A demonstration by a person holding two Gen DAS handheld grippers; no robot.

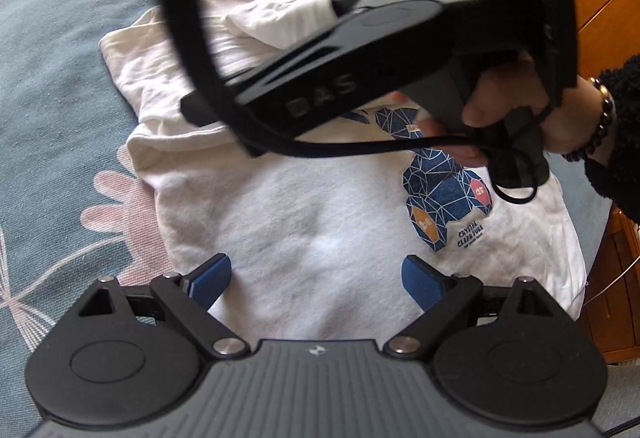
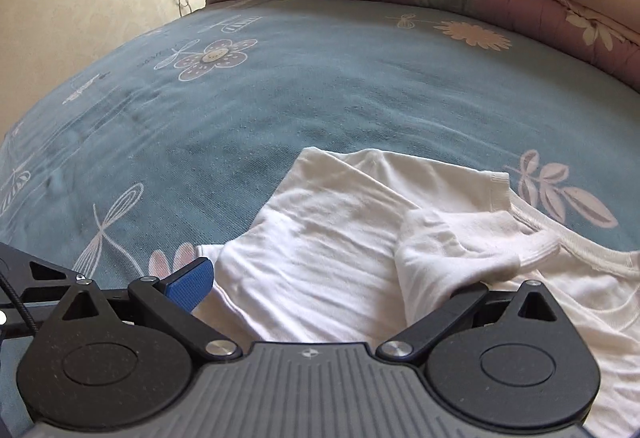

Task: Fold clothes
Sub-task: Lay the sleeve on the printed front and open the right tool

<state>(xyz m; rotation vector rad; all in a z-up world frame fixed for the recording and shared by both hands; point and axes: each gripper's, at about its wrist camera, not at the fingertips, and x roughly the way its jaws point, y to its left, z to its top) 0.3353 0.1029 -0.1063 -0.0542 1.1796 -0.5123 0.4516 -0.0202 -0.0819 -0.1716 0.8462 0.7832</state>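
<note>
The bed (image 2: 320, 110) beyond the white T-shirt (image 1: 320, 218) lies open to you; the right hand-held gripper (image 1: 332, 4) blocks passage above the shirt.

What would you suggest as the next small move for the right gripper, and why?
Probably draw the right gripper back off the sleeve. The sleeve already lies folded onto the white T-shirt, draped over one finger, and the jaws stand wide. The left gripper hovers open.
</note>
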